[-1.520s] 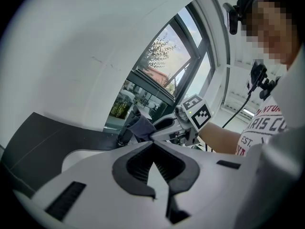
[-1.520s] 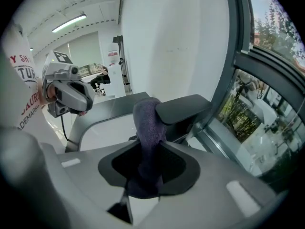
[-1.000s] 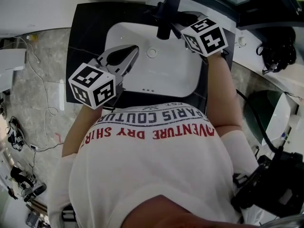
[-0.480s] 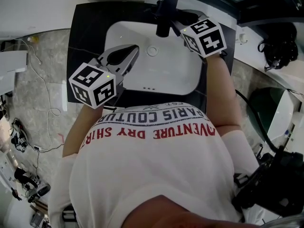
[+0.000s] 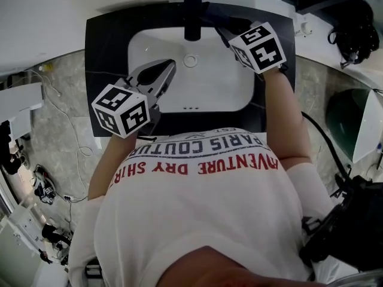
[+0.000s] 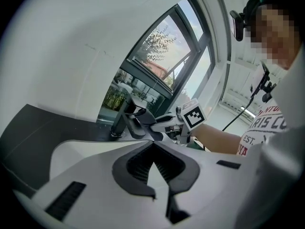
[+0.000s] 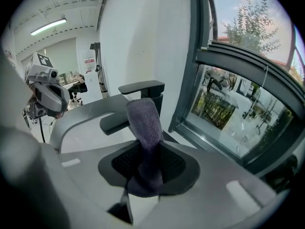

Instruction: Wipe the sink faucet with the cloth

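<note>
Black surface point(image 5: 108, 46), white sink point(image 5: 209, 94), window point(image 7: 228, 104) behind; my right hand-held gripper point(image 7: 147, 144) clamps the cloth point(image 7: 142, 120), my left hand-held gripper point(image 6: 153, 144) is closed, empty.

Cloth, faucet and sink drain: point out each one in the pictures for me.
cloth point(image 7: 143, 125), right gripper view, on its upright folded part.
faucet point(image 5: 192, 17), head view, on the dark spout over the basin.
drain point(image 5: 191, 60), head view, on the round ring's middle.
</note>
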